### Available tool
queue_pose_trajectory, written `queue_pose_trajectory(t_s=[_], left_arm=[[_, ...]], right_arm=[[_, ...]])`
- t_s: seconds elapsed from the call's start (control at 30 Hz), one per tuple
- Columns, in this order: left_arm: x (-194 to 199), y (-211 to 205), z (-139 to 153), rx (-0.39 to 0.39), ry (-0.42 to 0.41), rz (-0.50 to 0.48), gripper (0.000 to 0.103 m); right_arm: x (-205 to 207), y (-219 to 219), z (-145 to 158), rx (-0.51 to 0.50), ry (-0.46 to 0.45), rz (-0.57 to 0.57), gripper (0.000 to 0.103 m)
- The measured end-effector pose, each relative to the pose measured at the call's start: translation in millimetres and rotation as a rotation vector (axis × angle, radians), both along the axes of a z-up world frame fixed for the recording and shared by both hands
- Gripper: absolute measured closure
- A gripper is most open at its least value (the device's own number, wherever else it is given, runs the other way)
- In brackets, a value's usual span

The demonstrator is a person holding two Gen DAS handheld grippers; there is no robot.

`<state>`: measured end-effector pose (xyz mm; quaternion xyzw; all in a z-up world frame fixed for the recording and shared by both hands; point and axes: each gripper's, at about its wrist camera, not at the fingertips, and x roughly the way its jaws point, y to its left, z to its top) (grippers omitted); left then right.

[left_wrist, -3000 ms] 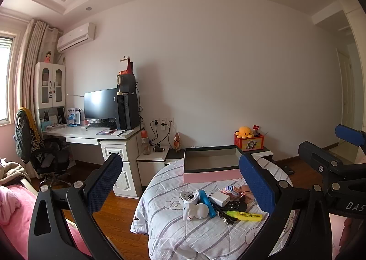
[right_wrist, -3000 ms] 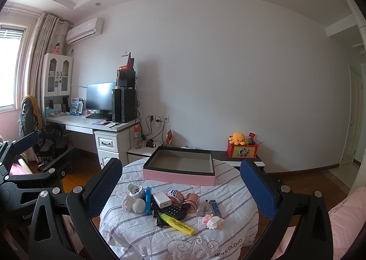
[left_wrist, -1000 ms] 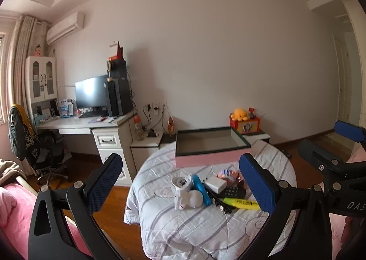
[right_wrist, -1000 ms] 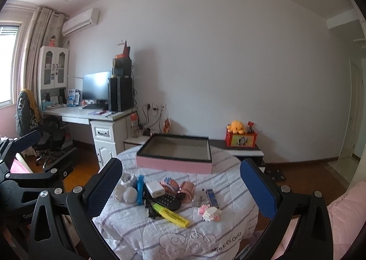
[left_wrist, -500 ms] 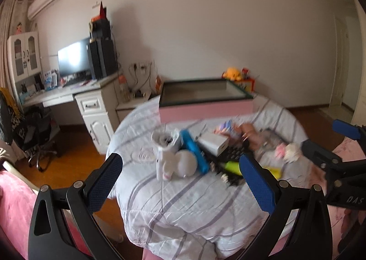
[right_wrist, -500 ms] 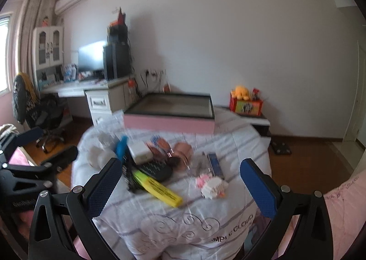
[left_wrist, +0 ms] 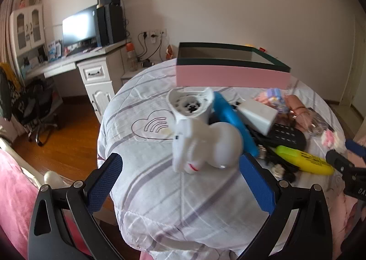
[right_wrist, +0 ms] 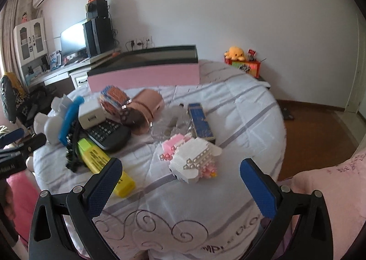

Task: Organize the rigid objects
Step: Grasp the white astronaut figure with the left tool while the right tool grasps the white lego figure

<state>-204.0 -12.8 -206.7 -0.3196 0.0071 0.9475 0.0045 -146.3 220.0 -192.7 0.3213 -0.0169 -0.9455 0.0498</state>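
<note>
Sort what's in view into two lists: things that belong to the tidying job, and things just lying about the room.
For the job:
pink box
white toy
yellow highlighter
block model
calculator
white charger
left gripper, open
right gripper, open

Just lying about:
monitor
desk
office chair
orange plush
</note>
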Motion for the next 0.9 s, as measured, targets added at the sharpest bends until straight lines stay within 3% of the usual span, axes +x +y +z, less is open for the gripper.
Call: queue_pose_trajectory(t_s=[0.27,0.43,0.57,0.63,0.67,0.9], left_arm=[[-25,-8,-21,0.078,-0.07,-0.032,0.0],[-34,2,-25,0.015,-0.043,-0.045,0.001],[-35,6,-24,0.01,-0.026,-0.071,0.012],[-35,10,-24,-0.009,-0.004,-0.095,0.026],[-34,10,-25,-0.013,0.004,-0.098,0.028],[-32,9,-26,-0.01,0.025,-0.097,0.027]], right_arm=[[-11,7,-5,-0.028,0.016,0.014,0.0],[-12,10,-6,-0.034,0.021,0.032,0.0],[-17,9,-7,-0.012,0.018,0.03,0.0],[-19,9,-9,0.003,0.016,0.016,0.0],[-19,7,-10,0.017,0.018,0.012,0.0],[-19,8,-14,0.011,0.054,-0.028,0.0]])
